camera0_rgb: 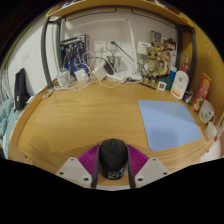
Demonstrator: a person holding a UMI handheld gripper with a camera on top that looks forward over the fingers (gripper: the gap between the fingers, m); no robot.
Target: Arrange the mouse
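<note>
Clearly the gripper [113,170] has its jaws closed on a black mouse [113,158]; no lettering legible.

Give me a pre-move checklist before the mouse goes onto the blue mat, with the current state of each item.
1. Mouse sits between the jaws of the gripper: ok.
2. Both pads pressing on the mouse: ok, pink pads hug both sides.
3. Blue mat in view, ahead and to the right: ok.
4. Mat surface free of things: ok.
5. Desk between mouse and mat free of obstacles: ok.
6. Mouse lifted off the desk: cannot tell.
</note>
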